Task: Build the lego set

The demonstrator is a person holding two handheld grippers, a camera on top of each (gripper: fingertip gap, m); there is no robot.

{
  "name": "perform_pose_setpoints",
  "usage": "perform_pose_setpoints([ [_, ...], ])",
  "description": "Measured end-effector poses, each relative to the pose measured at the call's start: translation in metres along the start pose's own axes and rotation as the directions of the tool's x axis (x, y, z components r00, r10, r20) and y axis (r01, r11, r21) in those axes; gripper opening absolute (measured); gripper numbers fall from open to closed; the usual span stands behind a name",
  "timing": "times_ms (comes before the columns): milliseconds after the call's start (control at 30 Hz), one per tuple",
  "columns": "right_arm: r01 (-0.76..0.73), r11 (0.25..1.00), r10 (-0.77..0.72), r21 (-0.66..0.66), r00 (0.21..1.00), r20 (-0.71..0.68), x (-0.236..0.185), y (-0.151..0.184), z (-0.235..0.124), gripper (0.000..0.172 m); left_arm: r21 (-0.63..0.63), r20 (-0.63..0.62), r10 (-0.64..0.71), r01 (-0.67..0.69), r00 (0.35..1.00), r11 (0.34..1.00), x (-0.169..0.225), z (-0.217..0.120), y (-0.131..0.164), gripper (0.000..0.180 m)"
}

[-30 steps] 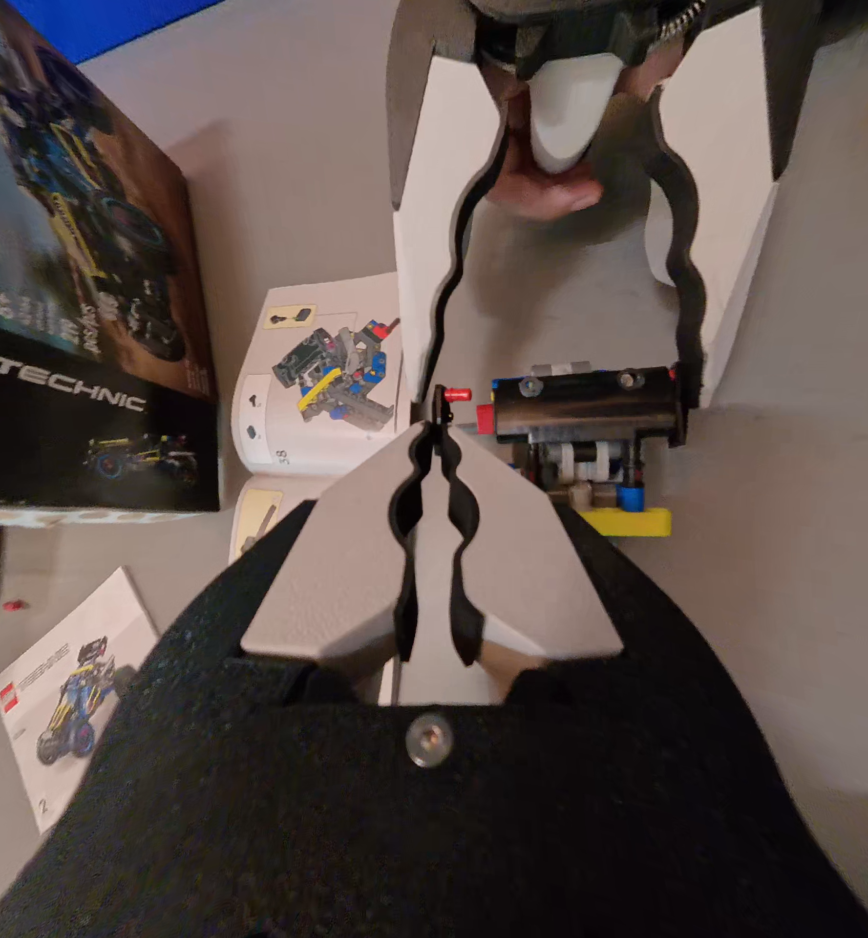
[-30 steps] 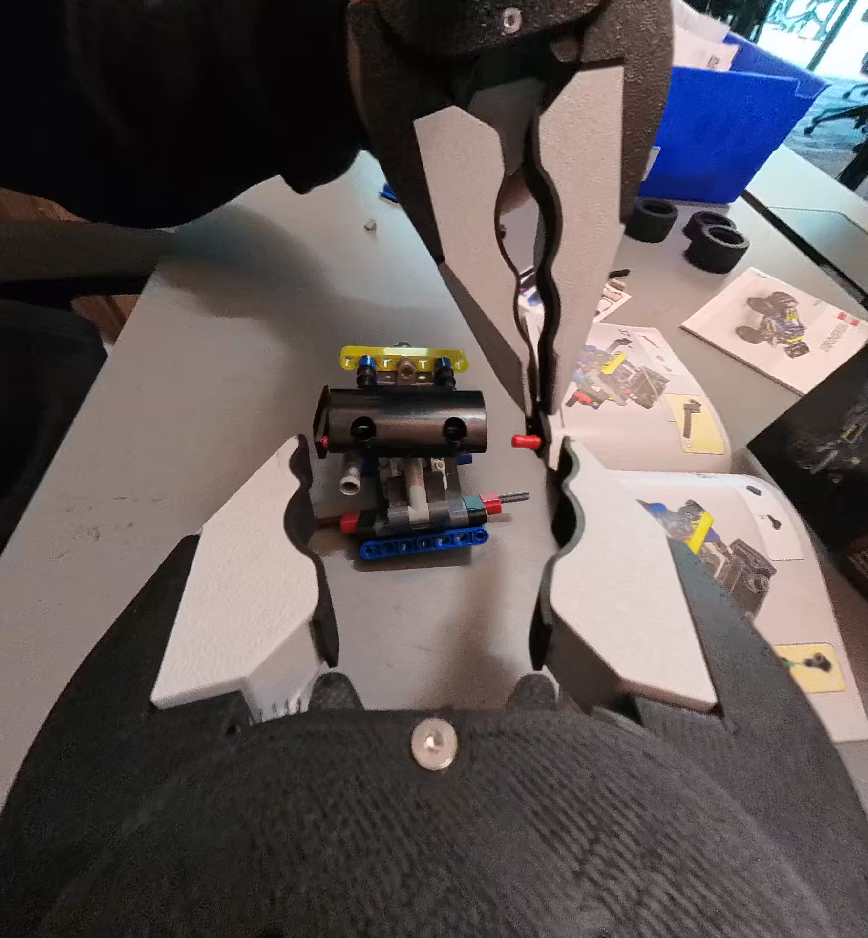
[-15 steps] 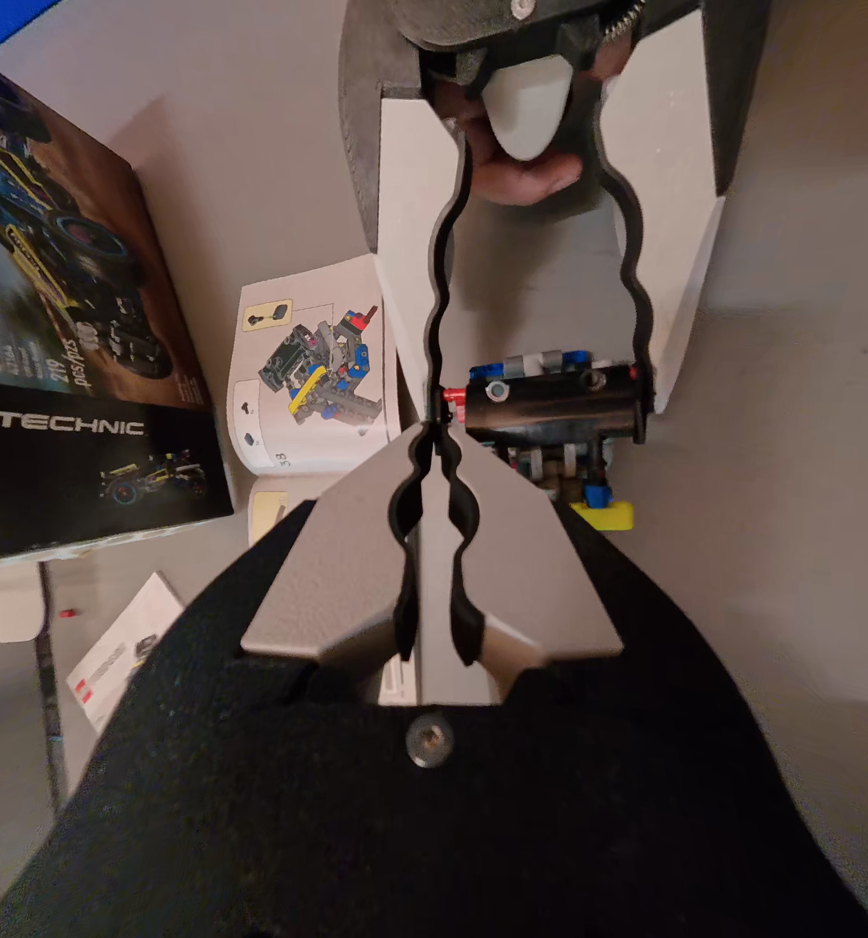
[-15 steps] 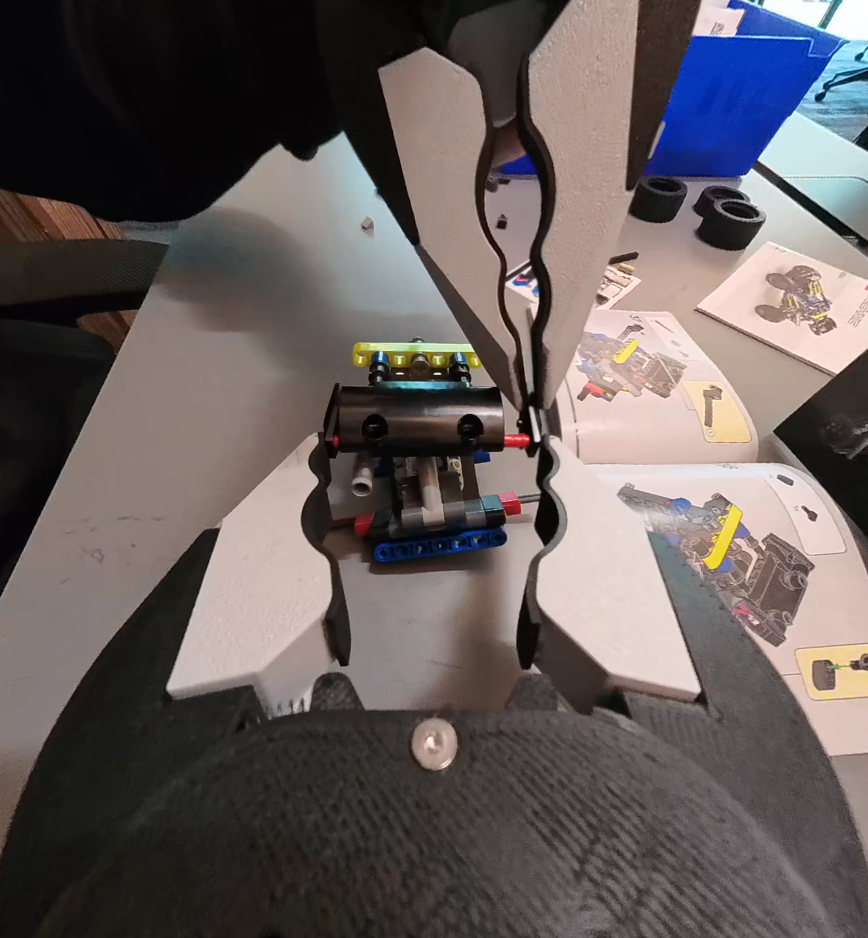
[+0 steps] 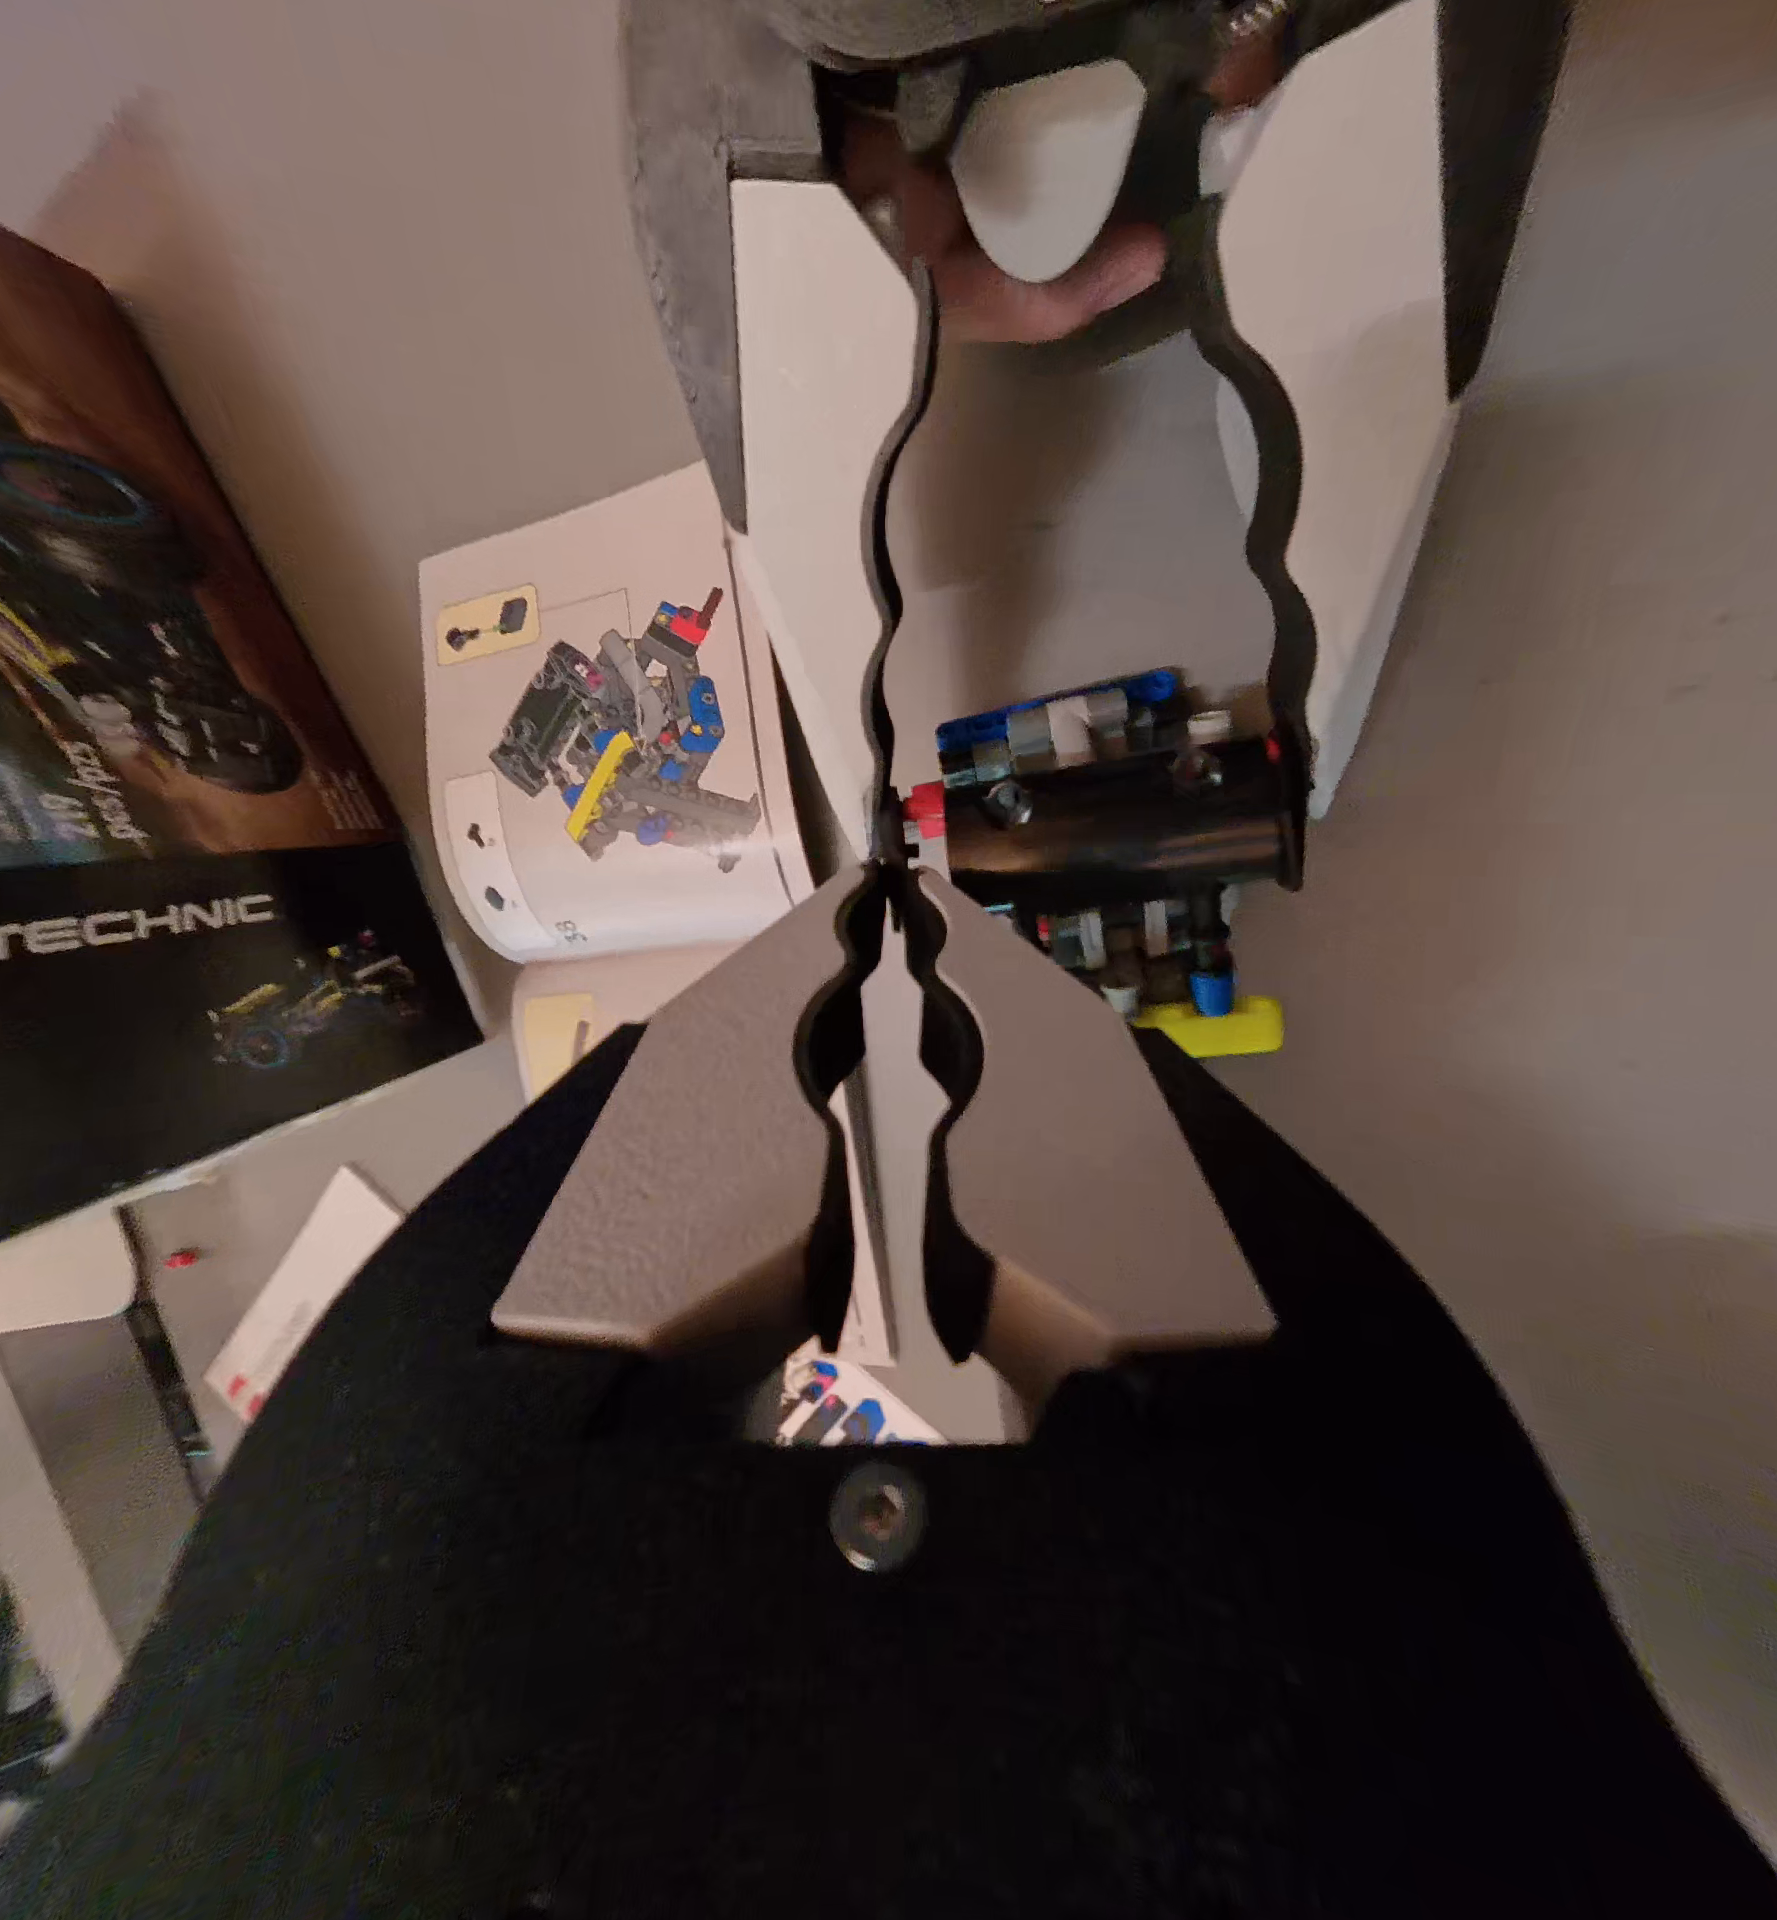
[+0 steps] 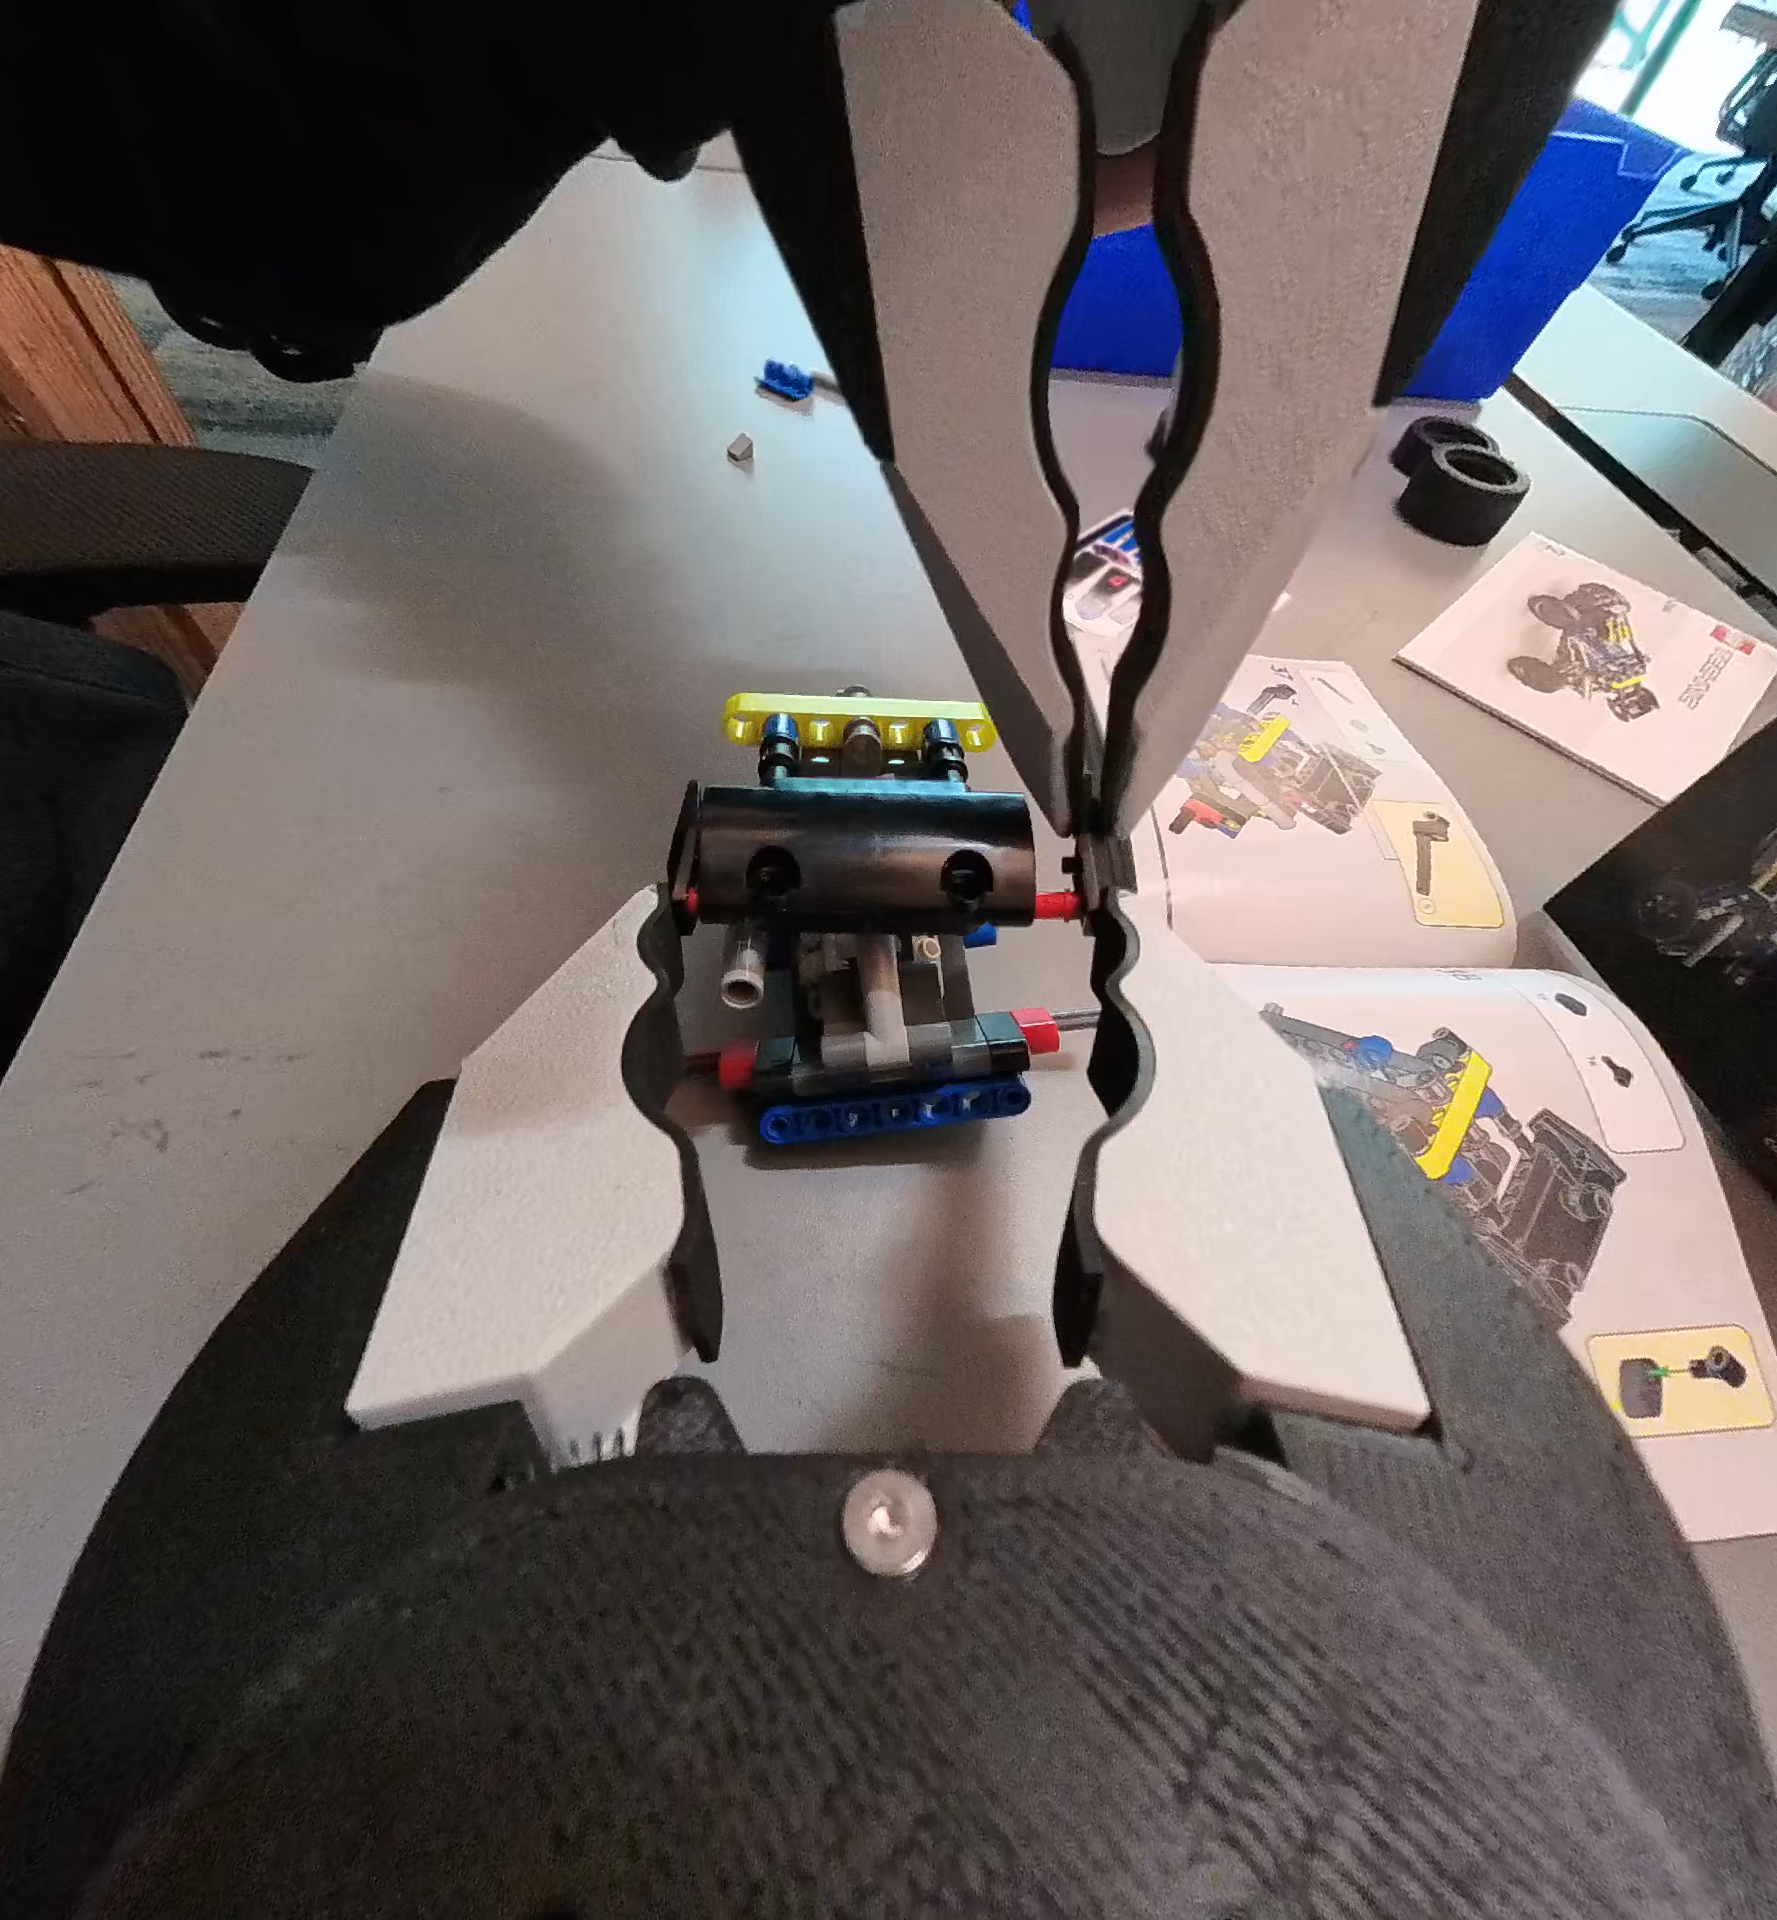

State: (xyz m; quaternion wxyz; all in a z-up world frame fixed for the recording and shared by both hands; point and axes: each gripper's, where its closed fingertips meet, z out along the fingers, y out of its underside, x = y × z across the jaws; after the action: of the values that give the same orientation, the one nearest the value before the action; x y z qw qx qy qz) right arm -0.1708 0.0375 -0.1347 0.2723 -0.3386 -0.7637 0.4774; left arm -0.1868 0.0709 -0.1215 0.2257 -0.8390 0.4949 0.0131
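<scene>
The right gripper [image 6: 879, 914] clamped the black cylindrical toy-brick assembly [image 6: 863, 862] on the grey table [image 6: 448, 727]. The left gripper [image 5: 889, 883], jaws together, pinched a small black piece [image 6: 1107, 862] at its red pin [image 6: 1055, 904].

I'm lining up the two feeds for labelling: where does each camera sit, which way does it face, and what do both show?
Left wrist view: on the shut left gripper, facing the black-bodied brick model; the right gripper's fingers and a thumb show.
Right wrist view: on the right gripper, jaws astride that model, facing back.
Shared: model, open instruction booklet, grey table.
</scene>
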Motion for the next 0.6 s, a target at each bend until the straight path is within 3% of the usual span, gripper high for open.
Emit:
perform_pose_setpoints([
  [167, 0.007, 1.000, -0.006, -0.012, 1.000, 0.025, -0.003, 0.002, 0.001, 0.077, 0.010, -0.070, -0.047, 0.048, 0.996, 0.999, 0.003, 0.001, 0.001, 0.000],
  [267, 0.002, 1.000, -0.002, -0.016, 0.999, 0.032, -0.003, 0.002, 0.001, 0.077, 0.028, -0.048, -0.013, 0.015, 0.999, 1.000, 0.003, 0.001, 0.002, 0.000],
  [400, 0.001, 1.000, 0.000, -0.010, 1.000, 0.029, -0.002, 0.002, 0.000, 0.077, 0.117, -0.018, -0.092, 0.094, 0.996, 0.989, -0.002, 0.002, 0.008, 0.008],
  [600, 0.003, 1.000, -0.003, -0.003, 0.999, 0.035, -0.003, 0.001, 0.000, 0.077, 0.223, 0.003, -0.125, 0.121, 0.992, 0.967, 0.003, 0.002, 0.010, 0.000],
])
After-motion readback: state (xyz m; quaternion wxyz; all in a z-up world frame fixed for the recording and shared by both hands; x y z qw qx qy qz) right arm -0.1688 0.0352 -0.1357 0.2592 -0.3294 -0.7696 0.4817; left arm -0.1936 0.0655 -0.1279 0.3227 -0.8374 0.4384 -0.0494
